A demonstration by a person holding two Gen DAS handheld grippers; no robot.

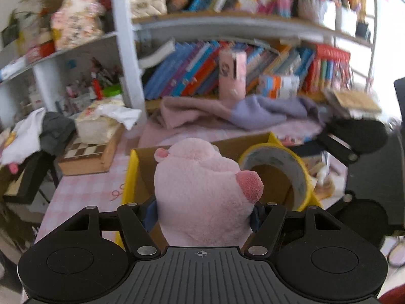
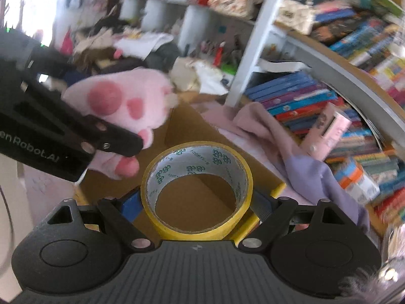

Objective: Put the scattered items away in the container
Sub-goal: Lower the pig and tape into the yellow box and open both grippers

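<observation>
A: How far is the tidying judged to be?

B: Midway. A pink plush paw is clamped in the left tongs and a yellow tape roll is gripped across its rim by the right tongs; both are held above the open cardboard box.

A: And what is left?

B: Neither is released yet. At two o'clock of the box, small things on the counter are blurred; they cannot be identified.
</observation>
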